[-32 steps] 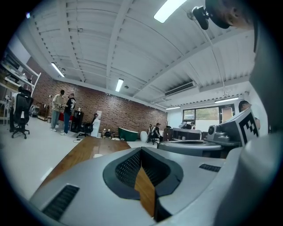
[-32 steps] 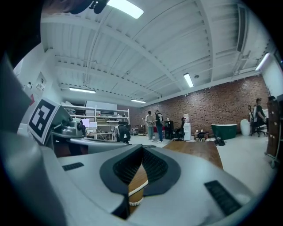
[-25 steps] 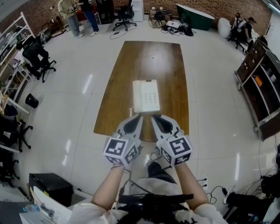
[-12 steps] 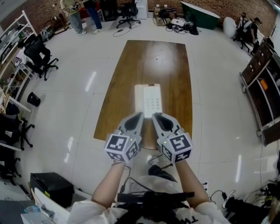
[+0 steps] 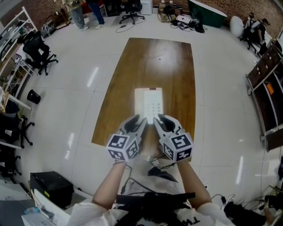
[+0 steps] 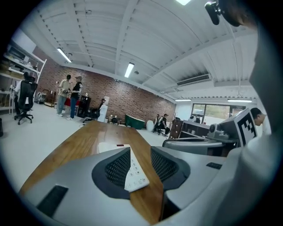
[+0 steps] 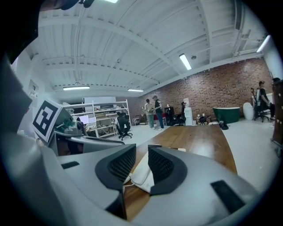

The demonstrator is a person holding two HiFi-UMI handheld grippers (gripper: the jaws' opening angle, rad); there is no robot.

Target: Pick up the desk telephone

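Note:
The white desk telephone [image 5: 149,105] lies flat on the long wooden table [image 5: 128,75], near its front end. My left gripper [image 5: 140,121] and right gripper [image 5: 157,119] sit side by side at the phone's near edge. In the left gripper view the keypad side of the phone [image 6: 132,170] shows through the gap of the left gripper [image 6: 135,167]. In the right gripper view the handset side of the phone [image 7: 142,174] shows between the jaws of the right gripper [image 7: 142,164]. Both pairs of jaws are opening, and the pads do not press on the phone.
Office chairs [image 5: 39,55] stand on the floor at the left, and a black box [image 5: 51,187] lies near my feet. Dark shelving [image 5: 265,92] lines the right side. People [image 5: 84,13] and a green tub [image 5: 208,11] are beyond the table's far end.
The phone and both grippers have come down toward the table; the phone, earlier raised and tilted, now lies flat. Both pairs of jaws have parted.

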